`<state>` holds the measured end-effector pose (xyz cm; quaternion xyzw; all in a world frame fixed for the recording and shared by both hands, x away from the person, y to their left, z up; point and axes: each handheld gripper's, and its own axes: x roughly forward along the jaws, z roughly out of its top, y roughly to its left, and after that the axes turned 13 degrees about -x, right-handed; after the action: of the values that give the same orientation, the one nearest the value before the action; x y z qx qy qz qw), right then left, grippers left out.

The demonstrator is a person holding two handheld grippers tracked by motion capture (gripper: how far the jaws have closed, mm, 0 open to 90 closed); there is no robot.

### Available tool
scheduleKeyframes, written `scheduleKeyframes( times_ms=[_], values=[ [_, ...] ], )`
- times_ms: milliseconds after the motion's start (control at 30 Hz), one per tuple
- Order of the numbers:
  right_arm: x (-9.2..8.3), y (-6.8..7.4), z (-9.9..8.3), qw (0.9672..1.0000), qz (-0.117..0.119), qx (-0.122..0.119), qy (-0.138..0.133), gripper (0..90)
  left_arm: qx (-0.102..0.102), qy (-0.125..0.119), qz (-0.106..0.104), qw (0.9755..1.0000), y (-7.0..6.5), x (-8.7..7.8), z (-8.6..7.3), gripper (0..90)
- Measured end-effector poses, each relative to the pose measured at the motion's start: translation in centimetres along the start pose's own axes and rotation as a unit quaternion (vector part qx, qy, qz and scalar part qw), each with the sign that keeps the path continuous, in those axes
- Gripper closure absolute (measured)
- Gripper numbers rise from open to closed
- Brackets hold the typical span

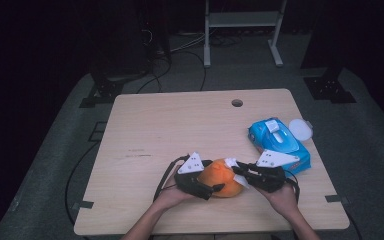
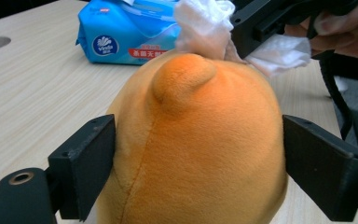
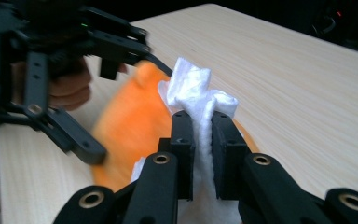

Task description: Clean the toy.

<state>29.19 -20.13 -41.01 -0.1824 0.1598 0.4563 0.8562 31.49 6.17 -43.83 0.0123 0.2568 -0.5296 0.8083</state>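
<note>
An orange plush toy (image 1: 222, 177) lies on the wooden table (image 1: 180, 125) near its front edge. My left gripper (image 1: 214, 189) comes in from the left, and both black pads press on the toy's sides (image 2: 196, 140), so it is shut on it. From the right, my right gripper (image 1: 238, 169) is shut on a crumpled white wipe (image 3: 191, 88) that sticks up between its jaws (image 3: 202, 126). The wipe (image 2: 203, 23) rests against the toy's top, by a small rounded bump. The toy (image 3: 130, 130) looks blurred in the right gripper view.
A blue pack of wet wipes (image 1: 279, 142) lies at the right of the table, just behind my right hand, with a round white lid (image 1: 300, 129) beside it. A cable hole (image 1: 237, 103) sits near the far edge. Metal stand legs (image 1: 207, 55) rise beyond the table.
</note>
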Motion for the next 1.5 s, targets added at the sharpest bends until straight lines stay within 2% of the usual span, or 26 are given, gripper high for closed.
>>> scheduleKeyframes(
  times_ms=[67, 133, 233, 300, 333, 400, 467, 533, 667, 767, 833, 867, 933, 967, 1033, 1100, 1200, 1267, 1333, 1400, 1500],
  values=[
    [-0.1, -0.1, -0.1, 1.0000, 0.000, 0.008, 0.000, 79.6, 0.005, 0.003, 0.007, 1.0000, -0.2, 0.3, 0.0, 15.5],
    [-0.3, 0.3, 0.3, 1.0000, -0.001, 0.005, -0.003, 79.5, 0.005, 0.001, 0.014, 0.9999, -0.5, 0.5, 0.0, 16.9],
    [-0.2, 1.5, 1.5, 0.9995, 0.020, -0.009, -0.025, 79.5, 0.016, 0.003, 0.014, 0.9998, -0.9, 0.6, 0.0, 17.6],
    [0.2, 2.1, 1.8, 0.9992, 0.016, -0.033, -0.014, 79.5, 0.015, 0.005, 0.010, 0.9998, -0.8, 0.5, 0.0, 14.8],
    [0.3, 2.0, 1.7, 0.9993, 0.016, -0.034, -0.010, 79.6, 0.010, 0.004, 0.005, 0.9999, -0.5, 0.3, 0.1, 13.2],
    [0.3, 1.6, 1.2, 0.9995, 0.012, -0.030, -0.004, 79.6, -0.001, -0.001, 0.001, 1.0000, 0.0, 0.1, 0.2, 10.0],
    [0.0, 1.0, 0.7, 0.9998, 0.013, -0.011, -0.005, 79.6, -0.016, -0.003, 0.001, 0.9999, 0.3, 0.2, 0.1, 6.8],
    [-0.2, 0.7, 0.5, 0.9999, 0.012, -0.006, -0.002, 79.6, -0.025, -0.004, -0.003, 0.9997, 0.3, 0.6, 0.0, 6.1],
    [-0.3, 0.2, 0.1, 0.9999, 0.012, 0.001, -0.001, 79.6, -0.001, 0.002, -0.012, 0.9999, -0.3, 0.3, 0.2, 13.5],
    [-0.5, -0.3, -0.2, 1.0000, 0.002, 0.004, 0.003, 79.6, 0.013, 0.000, -0.022, 0.9997, -0.2, -0.2, 0.2, 14.1],
    [-0.7, -0.9, -0.6, 0.9997, 0.006, 0.022, 0.004, 79.6, 0.001, -0.001, -0.010, 0.9999, 0.1, -0.2, 0.2, 12.5],
    [-0.8, -1.1, -0.8, 0.9996, 0.002, 0.029, 0.002, 79.6, -0.010, 0.009, -0.005, 0.9999, 0.4, 0.0, 0.1, 9.2],
    [-1.0, -1.3, -1.0, 0.9994, 0.001, 0.035, 0.000, 79.6, -0.036, 0.016, -0.019, 0.9991, 0.8, 0.6, -0.3, 7.7],
    [-1.0, -1.3, -1.0, 0.9993, 0.002, 0.036, -0.001, 79.6, -0.040, 0.015, -0.024, 0.9988, 0.8, 0.8, -0.4, 9.0],
    [-0.9, -1.1, -0.9, 0.9994, 0.000, 0.034, -0.001, 79.6, -0.032, 0.015, -0.024, 0.9991, 0.6, 0.6, -0.3, 16.0],
    [-1.1, -1.0, -0.7, 0.9989, 0.005, 0.044, -0.012, 79.6, -0.037, 0.014, -0.043, 0.9983, 0.5, -0.1, 0.2, 21.5],
    [-1.5, -0.9, -0.4, 0.9979, 0.014, 0.056, -0.030, 79.5, -0.024, 0.005, -0.052, 0.9983, 0.4, -1.4, 0.8, 26.1],
    [-1.3, -0.8, -0.6, 0.9974, 0.018, 0.063, -0.029, 79.6, -0.024, 0.005, -0.052, 0.9983, 0.7, -2.1, 1.1, 28.2],
    [-0.9, -0.9, -0.8, 0.9961, 0.028, 0.077, -0.033, 79.6, -0.030, 0.017, -0.039, 0.9987, 0.9, -2.1, 1.0, 29.0],
    [-0.7, -0.5, -0.4, 0.9973, 0.014, 0.066, -0.028, 79.6, -0.035, 0.016, -0.031, 0.9988, 0.8, -2.0, 1.0, 29.7],
    [-1.2, 0.6, 0.8, 0.9978, 0.007, 0.044, -0.049, 79.8, -0.040, 0.013, -0.022, 0.9989, 0.6, -1.8, 1.1, 29.5]
  ],
)
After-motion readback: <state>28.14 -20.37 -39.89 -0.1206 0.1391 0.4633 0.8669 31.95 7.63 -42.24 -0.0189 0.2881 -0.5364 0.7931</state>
